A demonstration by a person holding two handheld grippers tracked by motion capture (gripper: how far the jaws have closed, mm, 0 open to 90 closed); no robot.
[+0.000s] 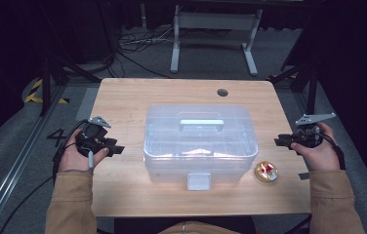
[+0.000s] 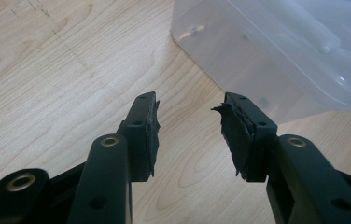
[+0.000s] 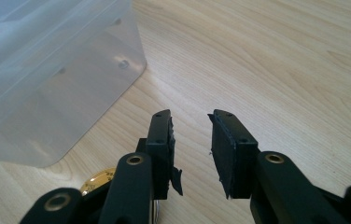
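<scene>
Nearest you, your sleeves are cut off at the bottom of the high view. Your left tongs [image 1: 115, 149] stand apart with nothing between them, over bare table [image 1: 123, 195] just left of the clear plastic box [image 1: 200, 141]. Your right tongs [image 1: 279, 141] are also apart and empty, just right of the box. A small gold-rimmed round thing [image 1: 266, 171] lies by the box's near right corner; its red and white marking is too small to read. The box sits mid-table, lid on, latch [image 1: 198, 181] facing you, contents blurred. Free wood runs behind it to a cable hole [image 1: 222, 92].
</scene>
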